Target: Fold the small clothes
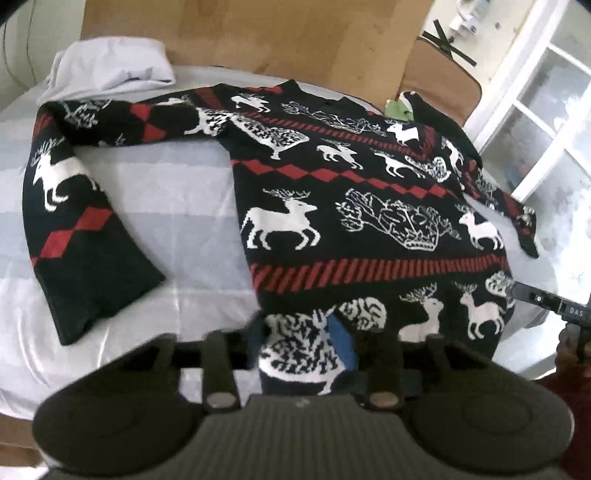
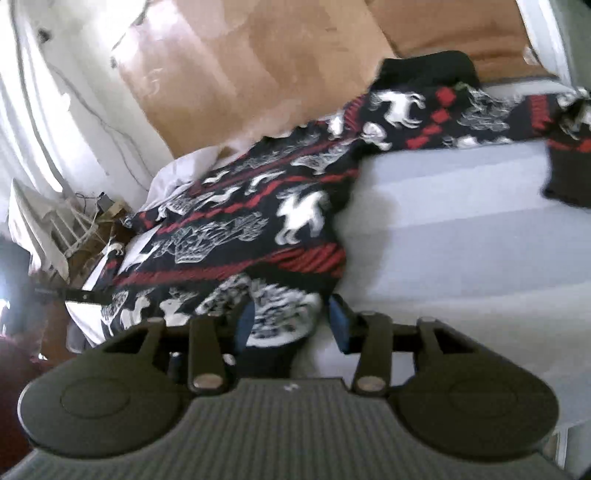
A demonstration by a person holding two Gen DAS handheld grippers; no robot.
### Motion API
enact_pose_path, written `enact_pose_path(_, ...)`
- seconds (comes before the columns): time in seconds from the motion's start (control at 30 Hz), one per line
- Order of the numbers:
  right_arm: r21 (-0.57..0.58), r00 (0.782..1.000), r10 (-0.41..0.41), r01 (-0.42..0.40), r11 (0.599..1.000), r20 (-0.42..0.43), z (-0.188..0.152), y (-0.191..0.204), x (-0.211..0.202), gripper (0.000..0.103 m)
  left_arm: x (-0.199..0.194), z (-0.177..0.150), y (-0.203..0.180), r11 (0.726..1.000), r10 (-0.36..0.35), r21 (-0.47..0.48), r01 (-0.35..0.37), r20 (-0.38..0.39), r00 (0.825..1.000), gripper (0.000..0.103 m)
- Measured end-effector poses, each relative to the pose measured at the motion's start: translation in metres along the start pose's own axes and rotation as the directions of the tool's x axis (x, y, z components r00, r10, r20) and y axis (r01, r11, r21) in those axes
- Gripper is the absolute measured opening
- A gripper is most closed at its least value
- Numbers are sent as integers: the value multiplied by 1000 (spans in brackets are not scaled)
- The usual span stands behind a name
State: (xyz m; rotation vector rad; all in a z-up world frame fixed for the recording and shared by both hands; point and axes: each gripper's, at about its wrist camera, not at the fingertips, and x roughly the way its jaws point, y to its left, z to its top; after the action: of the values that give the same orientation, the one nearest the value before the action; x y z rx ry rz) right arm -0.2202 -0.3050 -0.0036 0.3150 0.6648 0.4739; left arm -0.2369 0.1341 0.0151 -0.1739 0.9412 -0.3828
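A black sweater [image 1: 354,206] with white reindeer and red bands lies spread on a pale striped table [image 1: 166,221]. One sleeve [image 1: 74,221] bends down at the left. My left gripper [image 1: 299,332] is shut on the sweater's bottom hem near its left corner. My right gripper [image 2: 291,317] is shut on the hem of the same sweater [image 2: 258,221], which rises a little there. The right gripper also shows at the right edge of the left wrist view [image 1: 546,299]. The other sleeve [image 2: 517,118] lies along the far side of the table [image 2: 461,240].
A folded pale grey garment [image 1: 114,66] sits at the table's far left corner. Brown cardboard [image 1: 258,33] stands behind the table. A window [image 1: 546,122] is at the right. White furniture and cables [image 2: 74,221] lie beyond the table's left side.
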Motion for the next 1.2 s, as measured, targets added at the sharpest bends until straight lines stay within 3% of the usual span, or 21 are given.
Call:
enact_pose_path(0.03,-33,1000,-10,10,999,-12,-3,7,4,10,0,0,0,1000,-3,3,3,-13,1000,12)
enact_pose_path(0.1,-57,999,-28,26,998,-44,1,14,8,10,-4,0,0,1000,-4,13,5,-12,1000,12)
enact_pose_path(0.27,-113,989,-146,145,983,-1,24,3,-35,8,-12,-2,0,998,-13,61,15,-35,999,12)
enact_pose_path(0.4,-87,964,-260,255,963,-52,31,-18,-32,21,-8,1,7,998,-2,56,4,-40,999,17)
enact_pose_path(0.47,4,970,-241,241,970,10,39,-33,-43,27,-18,7,14,998,37,49,-38,14,999,28)
enact_pose_path(0.53,130,968,-232,219,967,99,52,-51,-53,34,-28,19,19,997,68,24,-70,73,995,30)
enact_pose_path(0.63,290,930,-320,261,920,178,64,-72,-58,41,-36,44,23,997,81,-4,-81,157,984,30)
enact_pose_path(0.73,430,913,-345,228,874,218,64,-90,-59,41,-31,73,17,999,48,1,-50,225,973,30)
enact_pose_path(0.83,536,905,-332,149,831,265,55,-106,-62,41,-9,101,6,1000,11,2,-12,263,965,31)
enact_pose_path(0.93,608,884,-363,119,785,294,51,-112,-61,45,26,120,-10,1000,8,1,-9,269,963,31)
enact_pose_path(1.2,724,840,-437,78,686,323,66,-161,-62,46,128,145,-22,998,10,-67,1,168,986,31)
